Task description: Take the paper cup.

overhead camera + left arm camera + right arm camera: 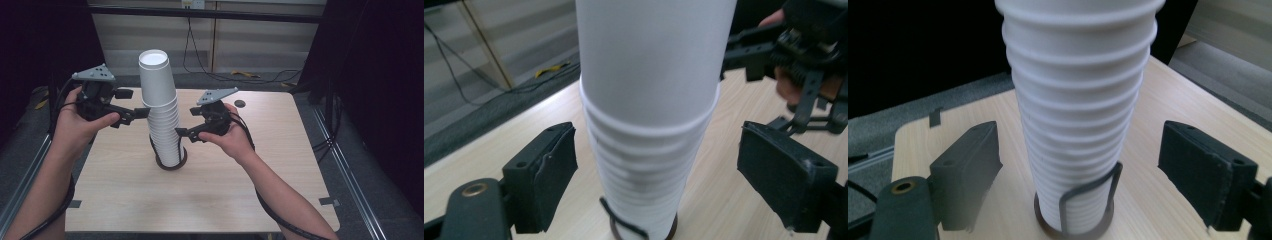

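Right gripper (181, 134) open, jaws either side of the lower cup stack (165, 127), not touching. Left gripper (145, 112) open too, jaws level with the top cup (156, 77), clear of its wall. Judgement: approach done; nothing gripped, so steadying the stack and pulling the top cup off are both left. Stack stands mid-table (225, 200) in a dark wire holder (1087, 200), inverted, white paper, rims ribbed and close-packed. Top cup sits proud, leaning slightly.
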